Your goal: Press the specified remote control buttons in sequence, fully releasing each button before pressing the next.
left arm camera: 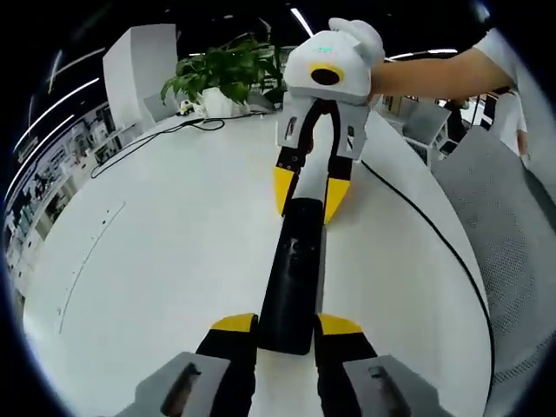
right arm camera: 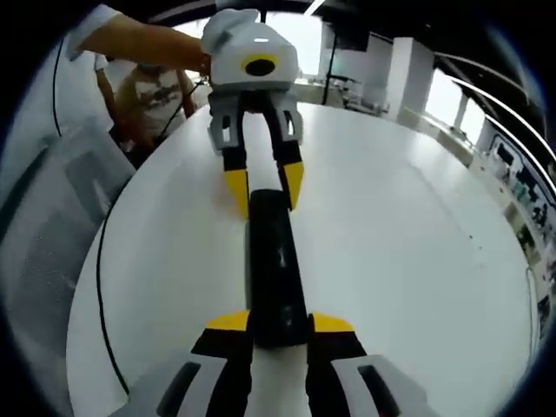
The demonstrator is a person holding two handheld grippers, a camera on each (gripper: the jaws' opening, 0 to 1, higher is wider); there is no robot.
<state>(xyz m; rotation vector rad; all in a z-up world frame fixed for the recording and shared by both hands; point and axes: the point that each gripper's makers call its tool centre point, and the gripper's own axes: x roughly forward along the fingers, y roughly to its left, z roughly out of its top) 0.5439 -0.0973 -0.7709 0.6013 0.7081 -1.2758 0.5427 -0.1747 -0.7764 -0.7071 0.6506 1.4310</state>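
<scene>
Black remote (left arm camera: 292,278) lies lengthwise between both grippers on the table (left arm camera: 156,261); left gripper (left arm camera: 287,326) clamps one end, right gripper (left arm camera: 311,193) (equally near) narrowly straddles the other.

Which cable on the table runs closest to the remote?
The black cable curving along the table edge beside the remote. The other cable trails off toward the plant.

The left gripper (left arm camera: 287,334) and right gripper (right arm camera: 269,334) face each other, the 2 yellow-tipped jaw pairs closed inward.
</scene>
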